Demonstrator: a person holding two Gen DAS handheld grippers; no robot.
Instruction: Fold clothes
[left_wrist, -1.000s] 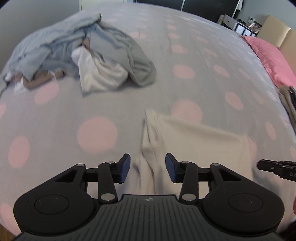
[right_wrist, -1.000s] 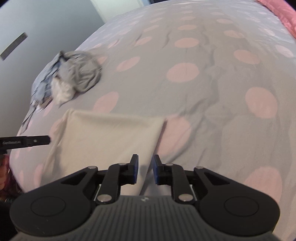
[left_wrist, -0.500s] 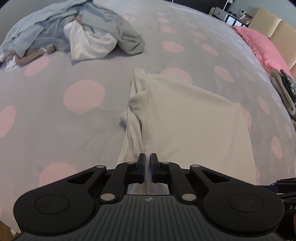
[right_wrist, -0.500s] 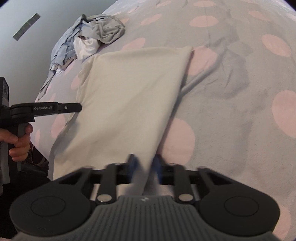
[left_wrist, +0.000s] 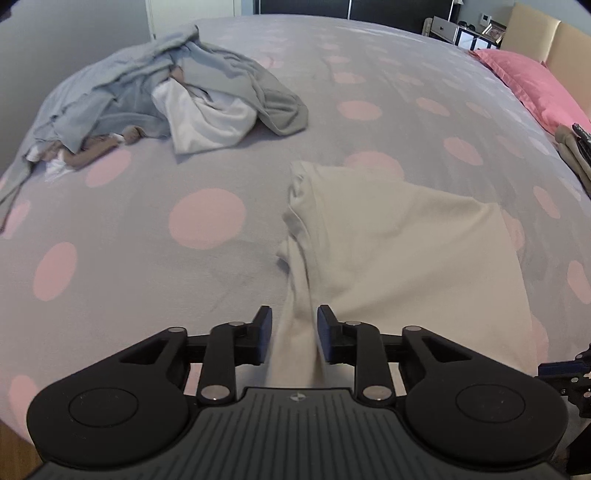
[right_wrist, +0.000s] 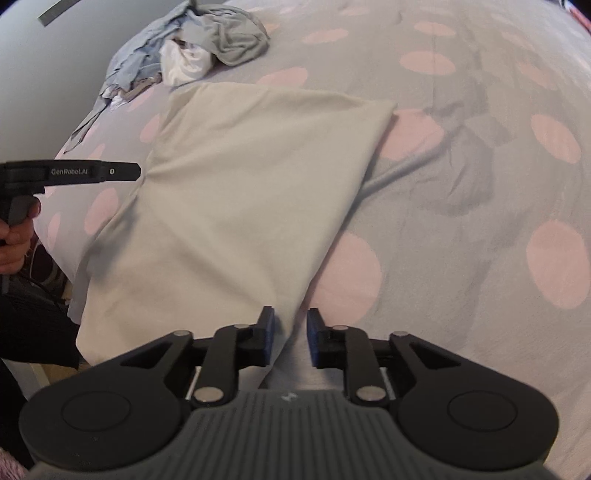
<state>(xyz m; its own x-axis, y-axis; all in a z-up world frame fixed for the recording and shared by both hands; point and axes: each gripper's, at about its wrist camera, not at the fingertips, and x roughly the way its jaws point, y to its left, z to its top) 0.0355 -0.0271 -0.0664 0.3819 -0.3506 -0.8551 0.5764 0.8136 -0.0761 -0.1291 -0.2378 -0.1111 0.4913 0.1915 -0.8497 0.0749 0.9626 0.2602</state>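
Cream garment (left_wrist: 399, 251) lies spread on the bed (left_wrist: 147, 288), lower centre-right of the left wrist view, centre-left of the right wrist view. It looks partly folded already: straight clean edge on the far side, sleeve/seam bunched along its left edge.

Left gripper (left_wrist: 294, 334): jaws apart, near-left corner of the fabric running between them, not pinched. Right gripper (right_wrist: 289, 338): jaws apart too, near-right corner passing between, no clamp.

Handling, as a judgement: thin knit, v. light, limp, no stiffness; will sag and drape if lifted at one pt, so best taken at two corners/edges at once w/ the hem kept taut. Not slippery, not fragile. The bunched sleeve side is thicker and prob. gives the better bite.

Surface: soft grey cover w/ pink dots, some wrinkles at right of the right wrist view; it gives under pressure, so fingers can catch the cover along w/ the cloth.

Room: heap of grey, blue & white clothes (left_wrist: 166, 96) upper left, well apart from the garment. Pink pillow (left_wrist: 535, 85) and beige headboard (left_wrist: 546, 33) upper right; dark furniture behind.
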